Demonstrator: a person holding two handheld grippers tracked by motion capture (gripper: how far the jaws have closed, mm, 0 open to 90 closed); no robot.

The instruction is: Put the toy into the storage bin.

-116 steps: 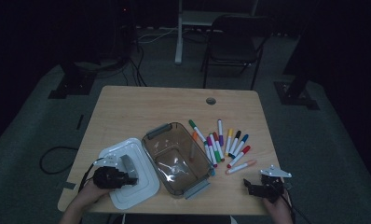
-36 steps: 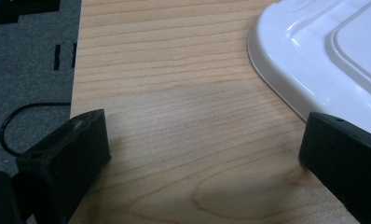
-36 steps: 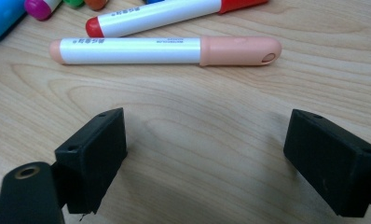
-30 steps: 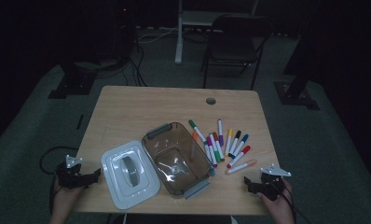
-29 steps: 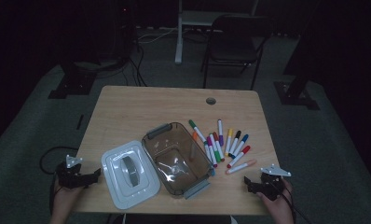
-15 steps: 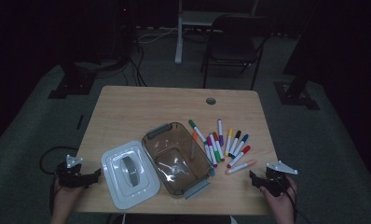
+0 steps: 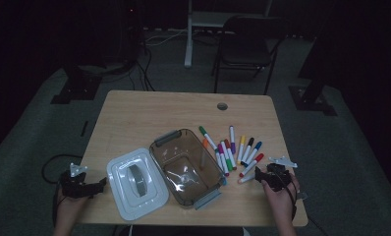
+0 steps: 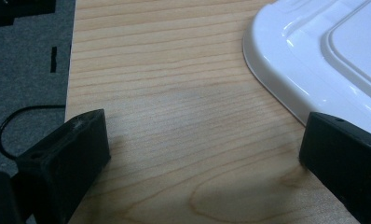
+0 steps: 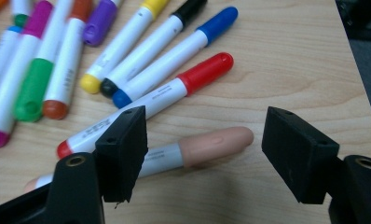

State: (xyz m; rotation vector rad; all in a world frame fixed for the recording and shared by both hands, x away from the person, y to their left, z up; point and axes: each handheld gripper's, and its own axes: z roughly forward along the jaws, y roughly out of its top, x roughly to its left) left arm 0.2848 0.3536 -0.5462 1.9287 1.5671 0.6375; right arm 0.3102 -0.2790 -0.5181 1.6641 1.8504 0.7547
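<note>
1. Target: I take the peach-capped marker [image 9: 193,150] as the item in hand. It lies flat on the table [image 7: 149,113] at the near right end of the marker spread, just near of the red-capped marker [image 9: 174,88], with a slim strip of bare wood between the two.

2. Right gripper [image 9: 204,154]: its jaws have just been closing but stand partly open, with the peach cap lying between them on the table. The pads press on nothing yet, so I count no grip.

3. Left gripper [image 8: 200,154]: jaws wide, nothing between them. It sits at the near left table edge beside the white lid [image 8: 323,56].

4. Handling estimate: I judge the marker light, stiff and hollow (a plastic tube), so it should take a firm pinch without damage. The barrel is round and smooth; it is likely to roll on the wood and could twist between flat pads.

5. Where to take hold: I would grip across the grey-white barrel near mid-length rather than on the tapered cap, which could squirt out of the pads.

6. Clearance: the red-capped marker lies close, so one pad must drop into that strip of wood.

7. Destination, as I judge it: the open clear container [image 7: 186,167], left of the markers.
</note>
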